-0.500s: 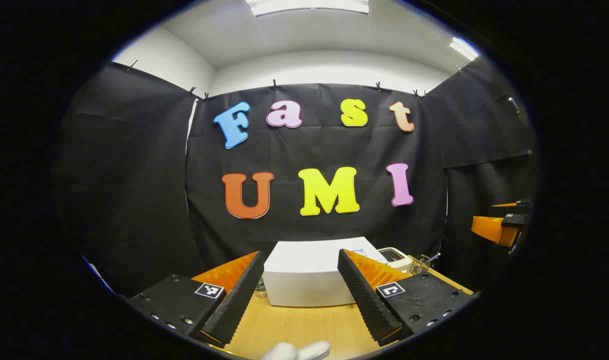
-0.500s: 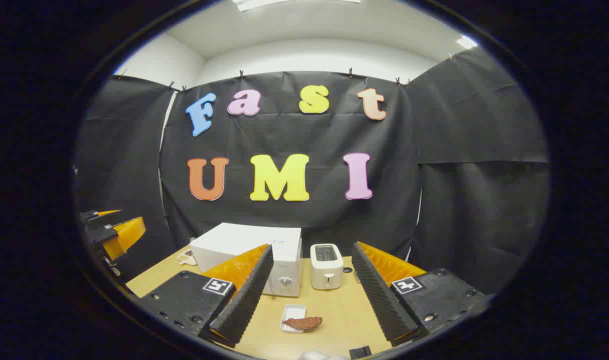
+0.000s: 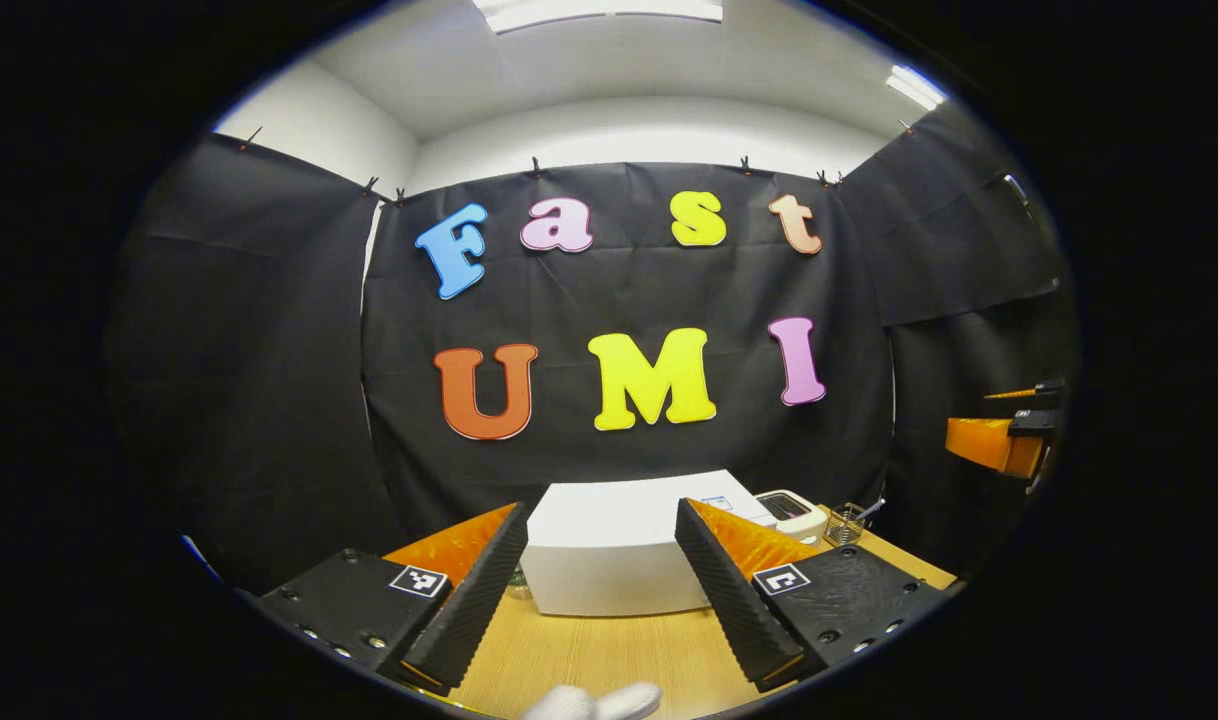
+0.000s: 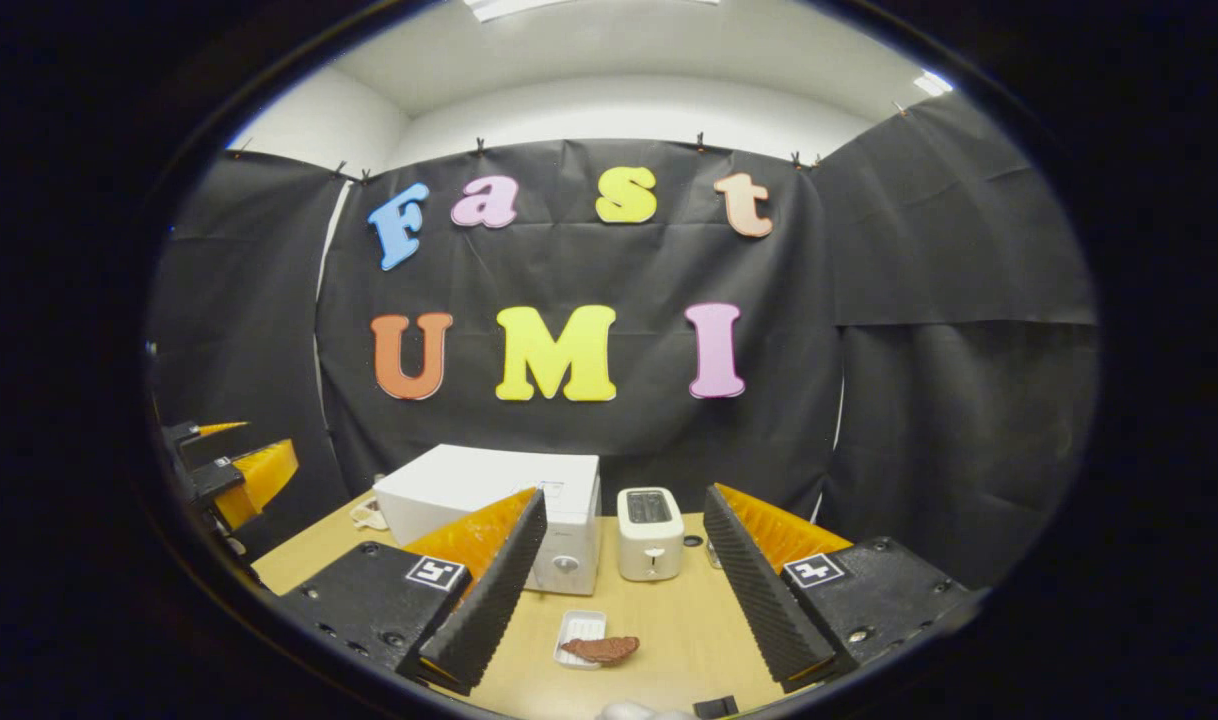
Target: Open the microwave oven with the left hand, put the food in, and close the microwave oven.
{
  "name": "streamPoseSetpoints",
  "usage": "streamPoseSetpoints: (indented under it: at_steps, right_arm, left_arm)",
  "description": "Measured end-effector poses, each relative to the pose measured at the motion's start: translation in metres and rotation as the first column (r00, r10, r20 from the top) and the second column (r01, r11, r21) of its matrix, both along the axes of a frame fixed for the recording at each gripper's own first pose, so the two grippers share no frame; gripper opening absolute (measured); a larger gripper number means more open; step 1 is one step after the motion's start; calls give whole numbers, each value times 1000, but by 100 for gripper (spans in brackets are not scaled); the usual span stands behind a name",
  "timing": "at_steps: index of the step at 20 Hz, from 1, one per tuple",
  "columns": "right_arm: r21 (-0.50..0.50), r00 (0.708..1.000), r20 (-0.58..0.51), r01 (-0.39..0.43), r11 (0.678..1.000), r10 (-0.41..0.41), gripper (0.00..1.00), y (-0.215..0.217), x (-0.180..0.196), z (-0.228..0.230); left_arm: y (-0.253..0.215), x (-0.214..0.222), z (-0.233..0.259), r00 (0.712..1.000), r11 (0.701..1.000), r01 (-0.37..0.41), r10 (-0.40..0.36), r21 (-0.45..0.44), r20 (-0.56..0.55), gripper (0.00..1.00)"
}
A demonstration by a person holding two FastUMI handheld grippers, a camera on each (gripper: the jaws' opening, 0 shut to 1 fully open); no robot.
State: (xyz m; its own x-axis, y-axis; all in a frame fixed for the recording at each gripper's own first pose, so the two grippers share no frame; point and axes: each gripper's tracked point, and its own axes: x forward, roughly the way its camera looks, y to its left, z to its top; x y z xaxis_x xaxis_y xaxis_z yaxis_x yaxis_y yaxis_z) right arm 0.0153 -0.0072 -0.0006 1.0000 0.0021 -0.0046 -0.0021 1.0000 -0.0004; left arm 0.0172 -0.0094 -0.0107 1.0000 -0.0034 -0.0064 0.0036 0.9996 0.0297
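While the left gripper (image 3: pixel 597 590) hangs above the wooden worktop (image 3: pixel 609 650) with its fingers spread wide and nothing between them, the left gripper view looks straight at the white microwave oven (image 3: pixel 619 545), which stands at the back of the worktop against the black cloth wall. Its door cannot be made out from this angle. Just right of the microwave a white toaster (image 3: pixel 791 512) peeks out behind the gripper's right-hand finger, and a small wire basket (image 3: pixel 845 524) stands a little farther right. At the right edge the right gripper (image 3: pixel 1009 440) shows, held in the air. A white gloved hand (image 3: pixel 594 702) shows at the bottom edge.

From the right gripper view, the right gripper (image 4: pixel 619 595) is likewise released, fingers well apart and holding nothing. Between them lies the food (image 4: pixel 599 649), a brown piece resting half on a small white tray (image 4: pixel 577 630) on the worktop (image 4: pixel 669 640). Behind it the microwave oven (image 4: pixel 499 500) stands with its door closed, the toaster (image 4: pixel 650 533) just beside it on the right. The left gripper (image 4: pixel 231 470) appears at the left edge, raised off the worktop.
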Motion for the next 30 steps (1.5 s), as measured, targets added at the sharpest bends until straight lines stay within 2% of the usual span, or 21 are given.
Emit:
streamPoseSetpoints:
  at_steps: [3, 8, 12, 16, 17, 18, 22, 23, 24, 30]
  right_arm:
    - [0, 1000, -4, 0, 1000, 0, 100, -4, 8, -1]
    - [6, 1000, -11, 2, 1000, -2, 100, -14, 18, 3]
    - [-1, 1000, -8, 17, 1000, -17, 100, -31, 22, 15]
    - [-71, 999, -3, 54, 996, -54, 100, -51, 24, 27]
    - [-80, 998, 1, 65, 995, -65, 90, -57, 24, 29]
    - [-84, 997, -3, 71, 994, -72, 100, -61, 26, 28]
    - [-102, 994, -43, 99, 990, -104, 100, -77, 26, 17]
    - [-110, 992, -53, 107, 988, -114, 91, -82, 27, 13]
    - [-121, 991, -59, 116, 986, -124, 100, -87, 27, 10]
    - [-141, 980, -108, 153, 978, -169, 99, -110, 28, -10]
  left_arm:
    - [-7, 5, -8, 1000, 1000, 9, -9, -10, -2, 95]
    - [-37, 30, -48, 999, 999, 37, -37, 6, -21, 95]
    - [-82, 59, -104, 994, 997, 82, -83, -14, -75, 95]
    - [-126, 96, -164, 981, 993, 108, -115, -54, -153, 95]
    - [-136, 107, -178, 978, 992, 112, -120, -56, -168, 95]
    - [-144, 118, -189, 978, 992, 115, -123, -56, -171, 95]
    - [-171, 166, -229, 973, 992, 108, -119, -65, -196, 95]
    - [-176, 178, -236, 973, 993, 103, -114, -64, -203, 95]
    - [-179, 189, -244, 973, 994, 97, -107, -55, -205, 95]
    - [-184, 226, -267, 974, 996, 71, -80, -50, -213, 95]
